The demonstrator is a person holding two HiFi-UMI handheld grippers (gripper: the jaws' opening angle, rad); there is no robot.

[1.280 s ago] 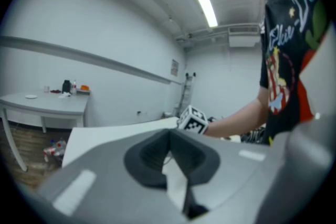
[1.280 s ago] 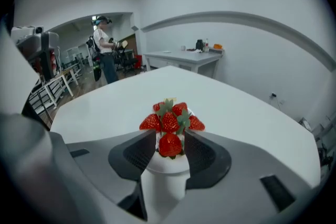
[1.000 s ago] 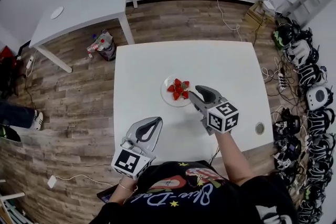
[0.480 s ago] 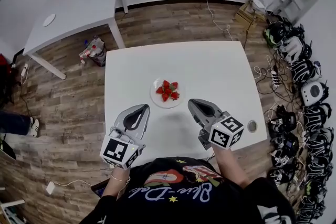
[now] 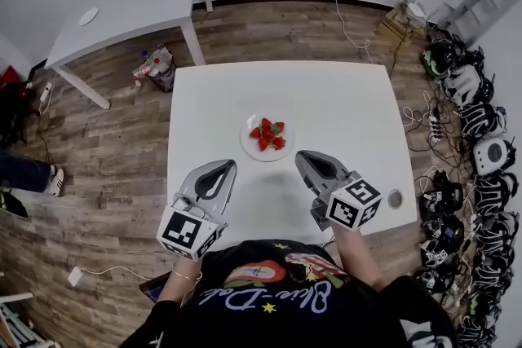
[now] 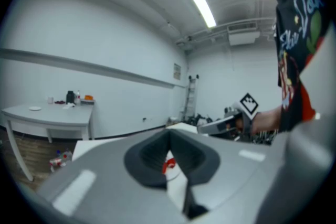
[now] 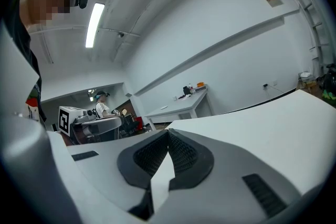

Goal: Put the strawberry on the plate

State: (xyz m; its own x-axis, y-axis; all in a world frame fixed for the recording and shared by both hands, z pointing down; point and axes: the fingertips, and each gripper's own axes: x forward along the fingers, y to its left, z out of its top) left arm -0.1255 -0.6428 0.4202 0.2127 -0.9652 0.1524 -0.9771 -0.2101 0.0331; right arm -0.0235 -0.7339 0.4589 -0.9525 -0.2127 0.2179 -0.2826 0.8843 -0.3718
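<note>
Head view: strawberries [image 5: 268, 134] sit on the plate [image 5: 245, 144] mid tabletop [image 5: 351, 102], left tool [image 5: 218, 169] & right tool [image 5: 310, 160] both near my edge, clear of it. Left gripper view: jaws clenched, empty, strawberries visible beyond the tips. Right gripper view: clenched, empty too; task looks done imo, so I'd keep both off the plate.

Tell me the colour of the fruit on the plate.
Red strawberries, best seen in the head view.

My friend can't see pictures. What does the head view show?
Strawberries sit on a plate in the middle of a white table. Near its front edge a person holds the left gripper and the right gripper, jaws shut and empty.
</note>
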